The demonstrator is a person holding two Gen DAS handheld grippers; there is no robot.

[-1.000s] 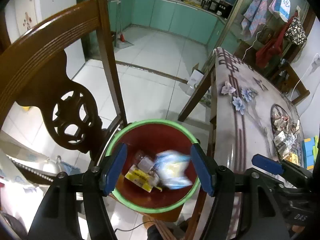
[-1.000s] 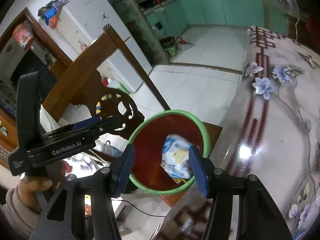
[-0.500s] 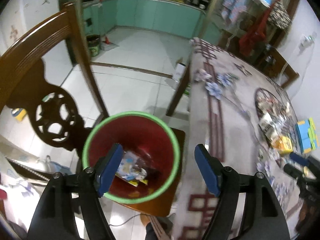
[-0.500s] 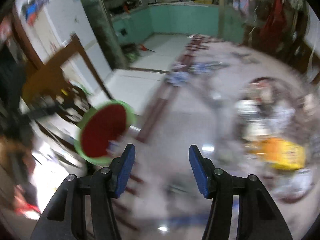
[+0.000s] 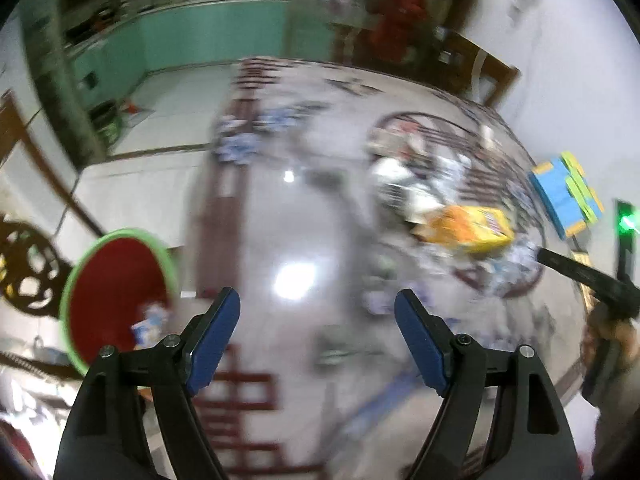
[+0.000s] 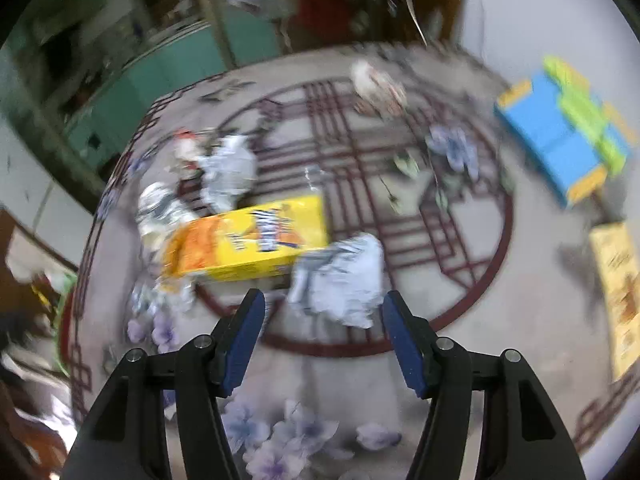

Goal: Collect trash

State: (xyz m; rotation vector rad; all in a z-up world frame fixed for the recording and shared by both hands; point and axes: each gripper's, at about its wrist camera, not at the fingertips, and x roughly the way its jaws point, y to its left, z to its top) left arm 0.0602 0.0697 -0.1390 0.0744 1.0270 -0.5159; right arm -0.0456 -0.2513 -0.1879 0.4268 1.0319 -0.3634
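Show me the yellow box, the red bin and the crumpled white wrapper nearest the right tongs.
yellow box (image 6: 256, 240), right wrist view, top face.
red bin (image 5: 116, 292), left wrist view, inner wall.
crumpled white wrapper (image 6: 340, 280), right wrist view, middle.

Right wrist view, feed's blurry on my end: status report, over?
Both tools open and empty: right tool, left tool. White crumpled wrapper just ahead of right tool, yellow box beside it. Bin off table edge. Nothing blocking.

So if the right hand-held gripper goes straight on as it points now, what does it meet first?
Probably the crumpled white wrapper lying between the open right hand-held gripper fingers' line, beside the yellow box; blur leaves depth unsure.
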